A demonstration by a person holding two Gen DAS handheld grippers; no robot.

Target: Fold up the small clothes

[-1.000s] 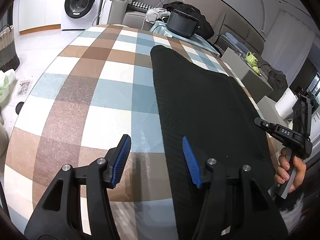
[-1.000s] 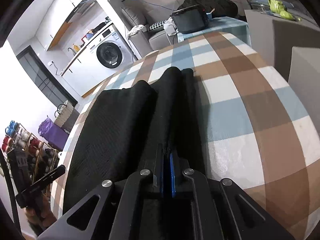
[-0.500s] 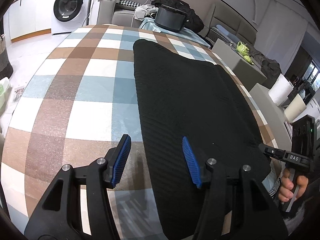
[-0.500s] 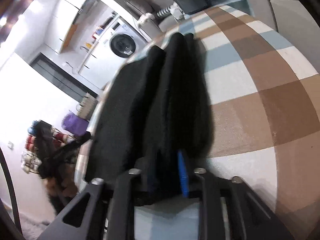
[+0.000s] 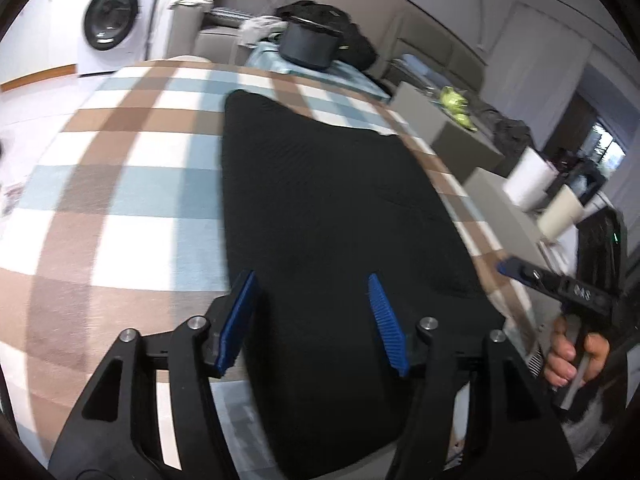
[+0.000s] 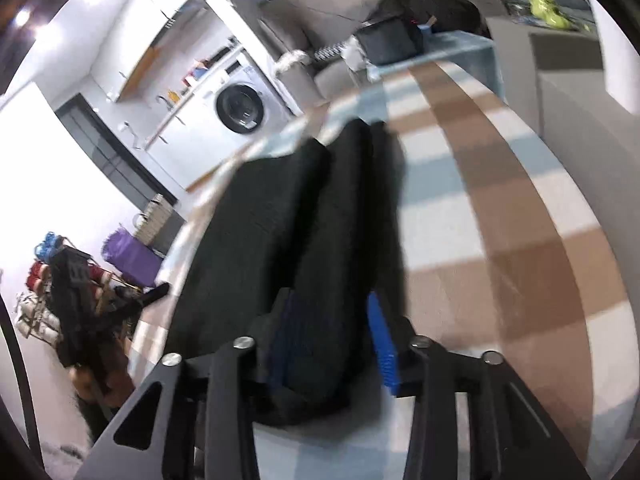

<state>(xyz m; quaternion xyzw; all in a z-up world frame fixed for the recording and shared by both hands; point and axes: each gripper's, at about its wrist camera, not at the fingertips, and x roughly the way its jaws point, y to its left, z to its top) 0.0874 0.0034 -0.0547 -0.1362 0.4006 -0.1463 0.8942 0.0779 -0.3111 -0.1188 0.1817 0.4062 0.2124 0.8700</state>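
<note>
Black garment (image 5: 332, 200) lay lengthwise mid-table (image 5: 120, 184), one side fold looked done. My left gripper (image 5: 312, 316) was empty, widening; right gripper (image 6: 332, 340) was opening, letting go of the folded edge. Cross-folds left.

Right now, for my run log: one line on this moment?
garment: flat on table | left gripper: opening, empty | right gripper: opening, cloth between

A black ribbed knit garment (image 5: 332, 216) lies flat along the checked counter (image 5: 120, 184), filling the frame's centre. Its right edge (image 6: 360, 208) is doubled over into a long ridge.
</note>
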